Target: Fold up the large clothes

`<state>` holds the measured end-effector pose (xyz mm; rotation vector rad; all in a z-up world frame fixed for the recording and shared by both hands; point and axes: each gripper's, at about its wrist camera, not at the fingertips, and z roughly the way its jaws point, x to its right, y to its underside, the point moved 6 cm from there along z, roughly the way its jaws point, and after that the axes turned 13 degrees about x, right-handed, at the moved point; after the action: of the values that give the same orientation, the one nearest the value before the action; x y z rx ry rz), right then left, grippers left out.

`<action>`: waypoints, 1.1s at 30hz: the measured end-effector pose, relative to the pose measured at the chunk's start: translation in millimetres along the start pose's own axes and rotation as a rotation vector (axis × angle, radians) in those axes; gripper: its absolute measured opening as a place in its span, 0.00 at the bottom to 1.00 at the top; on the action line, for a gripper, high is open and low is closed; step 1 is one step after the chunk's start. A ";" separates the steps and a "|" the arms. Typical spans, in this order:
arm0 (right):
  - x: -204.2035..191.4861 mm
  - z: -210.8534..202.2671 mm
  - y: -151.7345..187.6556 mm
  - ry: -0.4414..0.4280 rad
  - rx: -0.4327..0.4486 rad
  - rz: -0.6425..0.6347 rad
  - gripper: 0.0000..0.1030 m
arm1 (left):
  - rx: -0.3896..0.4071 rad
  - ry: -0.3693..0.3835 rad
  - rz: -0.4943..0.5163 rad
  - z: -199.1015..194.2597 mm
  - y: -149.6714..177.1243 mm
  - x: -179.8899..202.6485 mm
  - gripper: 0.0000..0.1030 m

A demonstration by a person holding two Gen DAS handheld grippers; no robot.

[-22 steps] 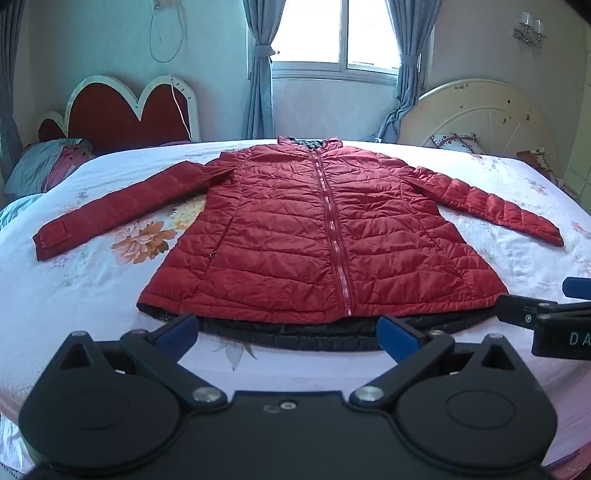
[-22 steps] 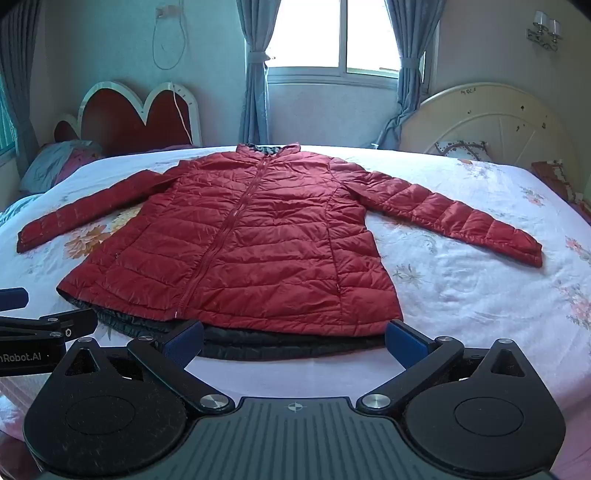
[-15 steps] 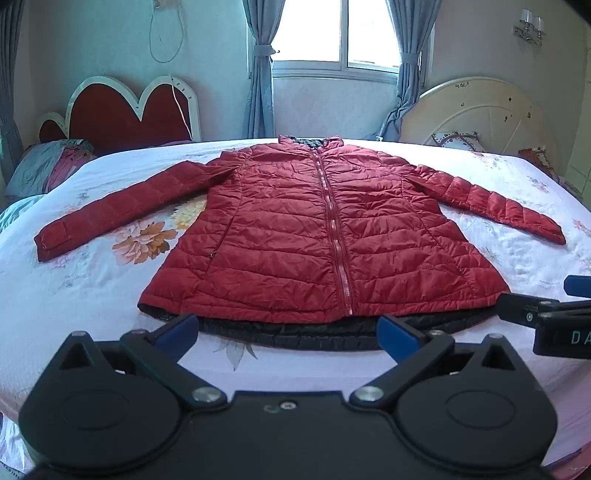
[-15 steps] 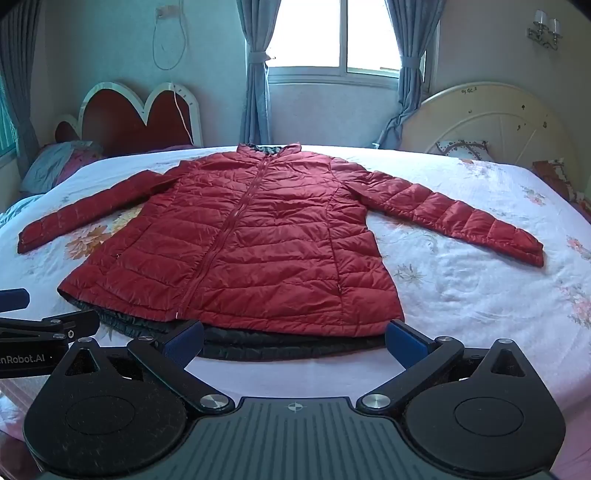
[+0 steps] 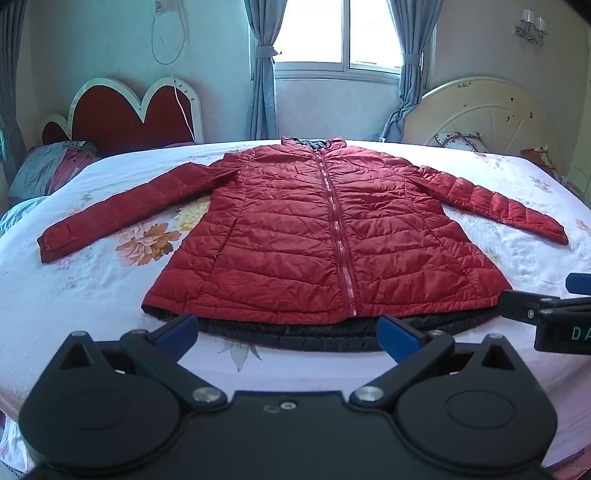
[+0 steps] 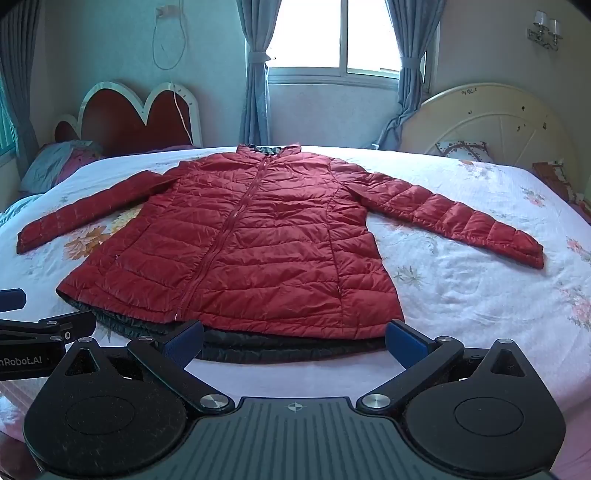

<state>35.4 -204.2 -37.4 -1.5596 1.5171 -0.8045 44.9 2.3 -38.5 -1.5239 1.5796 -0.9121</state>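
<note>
A red quilted jacket lies flat and zipped on the bed, sleeves spread to both sides, dark lining showing along the near hem. It also shows in the right wrist view. My left gripper is open and empty, hovering just before the hem. My right gripper is open and empty too, before the hem's right part. The right gripper shows at the right edge of the left wrist view; the left gripper shows at the left edge of the right wrist view.
The bed has a white floral sheet. A red heart-shaped headboard and pillows stand at the far left, a cream round headboard at the far right. A curtained window is behind.
Both grippers have barely shifted; the view has crept slightly. The jacket lies as before.
</note>
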 end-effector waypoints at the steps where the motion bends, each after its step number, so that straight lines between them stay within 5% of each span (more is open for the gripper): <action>1: 0.7 -0.6 -0.1 0.000 -0.001 0.000 1.00 | -0.001 -0.001 0.002 0.0 0.0 0.5 1.00; 33: 7.9 -0.3 -1.4 0.004 0.004 0.002 1.00 | -0.004 0.001 0.001 1.1 1.1 0.5 1.00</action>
<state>36.4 -212.1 -36.7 -1.5542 1.5189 -0.8100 45.3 1.8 -40.1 -1.5250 1.5837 -0.9104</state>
